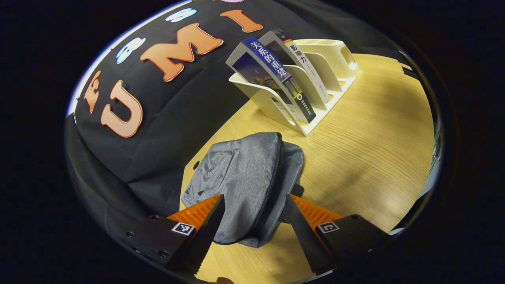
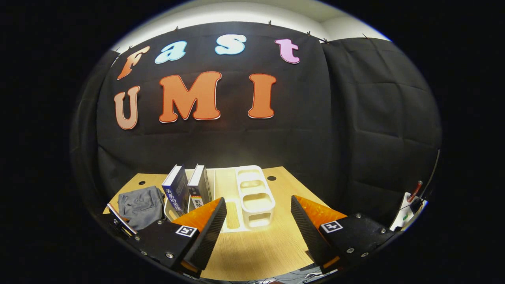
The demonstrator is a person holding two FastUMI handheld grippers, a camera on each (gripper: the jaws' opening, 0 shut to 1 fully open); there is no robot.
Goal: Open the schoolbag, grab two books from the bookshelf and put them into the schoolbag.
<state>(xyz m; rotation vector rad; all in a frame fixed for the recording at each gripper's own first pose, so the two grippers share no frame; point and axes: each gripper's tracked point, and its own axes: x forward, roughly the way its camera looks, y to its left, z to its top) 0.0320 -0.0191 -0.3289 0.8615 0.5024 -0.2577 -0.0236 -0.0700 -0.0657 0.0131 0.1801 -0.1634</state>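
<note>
L tongs: wide, holding nothing; fingers either side of the bag's near end, can't tell if touching.
Bag: 1, grey, lying flat on surface, zip shut, running along its length; in right gripper view it sits far left, next to the shelf.
R tongs: wide, holding nothing, above near edge of surface, well apart from shelf.
Surface: 1, light wood, w/ 2 dark round holes near back edge in right gripper view.
Shelf: 1, cream, slotted, just beyond bag.
Books: 2, both leaning in shelf, side by side at the end nearer the bag; blue book closer to bag, white book behind it. Other slots hold no books.
Wall: black cloth, behind surface.
</note>
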